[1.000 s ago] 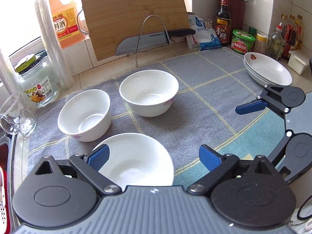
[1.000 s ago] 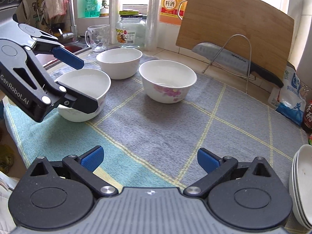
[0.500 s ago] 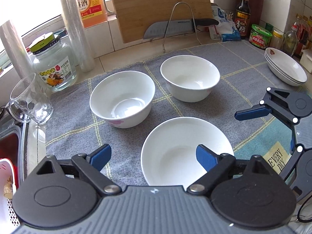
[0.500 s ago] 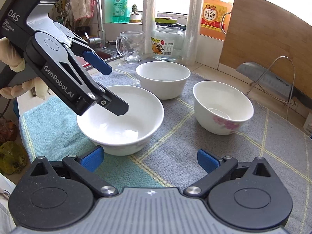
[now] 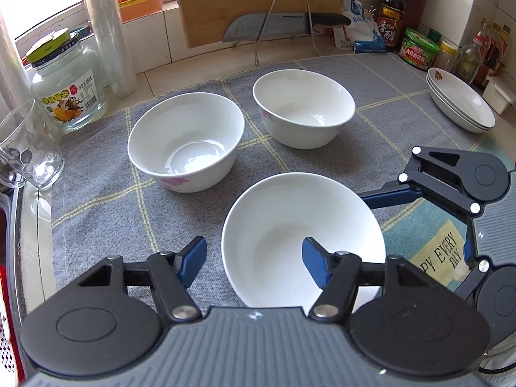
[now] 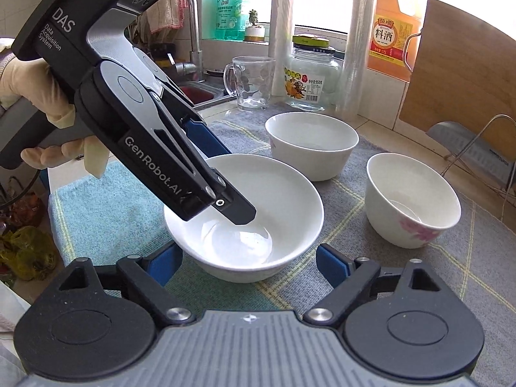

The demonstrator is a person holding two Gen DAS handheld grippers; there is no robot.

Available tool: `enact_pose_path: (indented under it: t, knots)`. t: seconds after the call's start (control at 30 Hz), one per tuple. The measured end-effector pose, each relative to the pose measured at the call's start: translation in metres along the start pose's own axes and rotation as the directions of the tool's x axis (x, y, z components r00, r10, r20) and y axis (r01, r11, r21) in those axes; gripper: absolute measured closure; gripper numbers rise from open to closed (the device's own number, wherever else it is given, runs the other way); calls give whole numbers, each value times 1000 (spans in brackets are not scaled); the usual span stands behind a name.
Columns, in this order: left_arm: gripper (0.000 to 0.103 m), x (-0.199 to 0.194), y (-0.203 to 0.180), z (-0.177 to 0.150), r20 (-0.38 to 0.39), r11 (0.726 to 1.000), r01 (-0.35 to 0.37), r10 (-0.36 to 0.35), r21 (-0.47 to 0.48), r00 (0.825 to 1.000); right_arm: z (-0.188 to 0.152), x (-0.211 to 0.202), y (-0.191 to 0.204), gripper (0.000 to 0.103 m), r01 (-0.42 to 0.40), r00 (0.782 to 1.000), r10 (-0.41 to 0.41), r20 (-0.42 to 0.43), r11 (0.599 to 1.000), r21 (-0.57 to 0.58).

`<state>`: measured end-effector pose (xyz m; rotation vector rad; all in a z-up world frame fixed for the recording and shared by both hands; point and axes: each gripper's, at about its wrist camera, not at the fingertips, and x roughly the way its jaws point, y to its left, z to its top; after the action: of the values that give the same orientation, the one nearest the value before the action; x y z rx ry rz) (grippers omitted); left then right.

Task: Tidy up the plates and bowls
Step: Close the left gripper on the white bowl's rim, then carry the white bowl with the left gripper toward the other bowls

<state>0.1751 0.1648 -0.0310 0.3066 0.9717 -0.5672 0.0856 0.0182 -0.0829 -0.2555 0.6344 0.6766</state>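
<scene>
Grey checked cloth (image 5: 106,200): three white bowls upright, mouths up; round, no long axis. Plate stack (image 5: 461,106) at far right, count unclear. Wide bowl (image 5: 290,225) nearest; two deeper bowls (image 5: 185,142) (image 5: 303,109) behind. Left gripper (image 5: 254,261) closing across the wide bowl's rim, pads apart from it. Right gripper (image 6: 248,262) closing, straddling its base, contact unclear.

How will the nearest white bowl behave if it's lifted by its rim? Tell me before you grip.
The nearest bowl looks like glazed ceramic, so probably stiff and breakable if dropped. Its glossy wall may slip between the pads of the left gripper, whose jaws are closing across the rim. Held by one side only, it would likely tilt; the right gripper, also closing, straddles it.
</scene>
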Motion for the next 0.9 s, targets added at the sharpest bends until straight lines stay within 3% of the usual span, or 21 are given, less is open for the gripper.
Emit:
enact_pose_path:
  t: [0.23,0.9]
  knots:
    - [52,2,1,1,-10,999,36,-36,-10,999,-1,-2,3,16,-2,1000,2,0,1000,-10]
    - [52,0,-10,9,-9,998,65,-65,9,998,-1,-16,-2,17,16,1000,-15,-6,1000,3]
